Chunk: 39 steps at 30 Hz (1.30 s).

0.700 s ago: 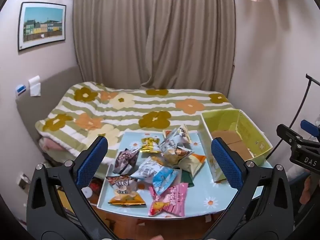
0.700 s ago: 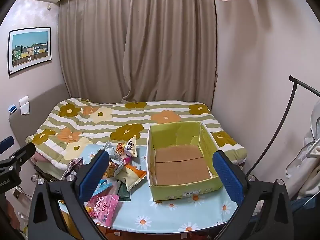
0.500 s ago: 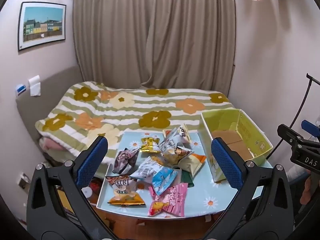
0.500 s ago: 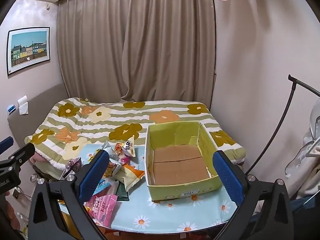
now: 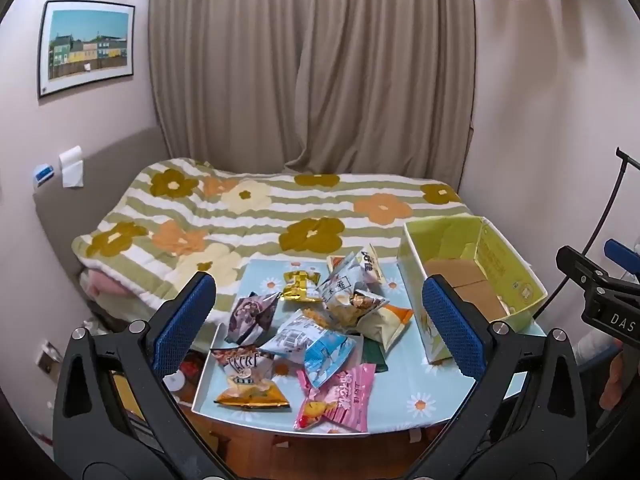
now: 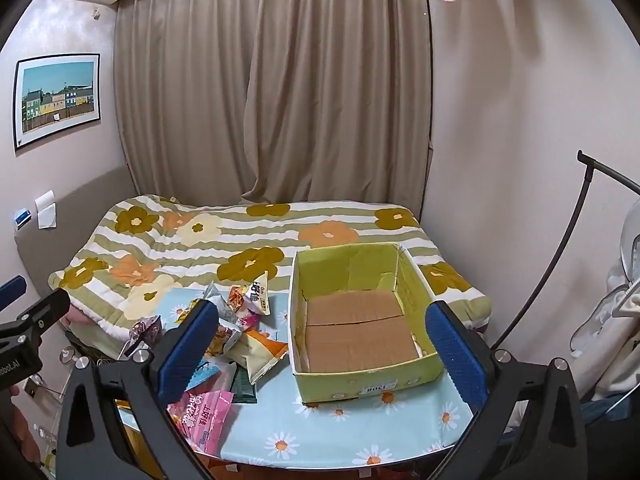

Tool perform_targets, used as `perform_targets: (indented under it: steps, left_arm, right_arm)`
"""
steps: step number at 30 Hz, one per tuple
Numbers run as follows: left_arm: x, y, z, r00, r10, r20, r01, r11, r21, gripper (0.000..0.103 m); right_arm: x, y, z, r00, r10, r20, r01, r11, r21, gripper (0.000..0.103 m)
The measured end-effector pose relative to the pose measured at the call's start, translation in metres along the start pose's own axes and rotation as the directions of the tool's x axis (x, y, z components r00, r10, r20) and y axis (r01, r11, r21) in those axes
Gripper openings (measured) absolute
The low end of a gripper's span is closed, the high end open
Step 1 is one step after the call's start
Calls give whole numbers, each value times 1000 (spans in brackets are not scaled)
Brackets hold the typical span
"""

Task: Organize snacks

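Observation:
Several snack packets [image 5: 316, 328] lie in a loose pile on the left half of a small table with a blue daisy cloth [image 5: 400, 400]. A pink packet [image 5: 340, 396] lies nearest the front edge, an orange one [image 5: 248, 376] at the front left. An open yellow-green cardboard box [image 6: 360, 320] with a bare brown bottom stands on the right half. My left gripper [image 5: 320, 324] is open and empty, held above and before the pile. My right gripper [image 6: 320, 344] is open and empty, before the box. The pile also shows in the right wrist view [image 6: 240, 332].
A bed with a flowered striped cover [image 5: 260, 216] stands right behind the table. Beige curtains [image 5: 312, 80] hang at the back. A black stand [image 6: 580, 248] and white fabric [image 6: 612, 320] are at the right. Walls close in on both sides.
Both views have shifted slightly; the table and box sit a touch lower and nearer. Nothing on the table has moved. Both grippers remain open.

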<state>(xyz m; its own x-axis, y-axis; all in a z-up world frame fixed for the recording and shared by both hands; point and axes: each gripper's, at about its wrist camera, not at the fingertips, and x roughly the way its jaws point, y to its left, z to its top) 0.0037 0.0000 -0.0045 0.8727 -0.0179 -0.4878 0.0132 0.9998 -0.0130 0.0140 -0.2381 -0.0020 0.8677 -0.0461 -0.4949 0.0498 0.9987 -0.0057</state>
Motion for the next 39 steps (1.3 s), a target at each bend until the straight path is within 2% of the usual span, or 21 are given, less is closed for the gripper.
perform_targets:
  steps: [39]
  left_arm:
    - [2,3,-7,1000,1,3,-1,1000,-5,103]
  right_arm:
    - [-1,5,-2,1000,7,4,-7,1000,-4,103]
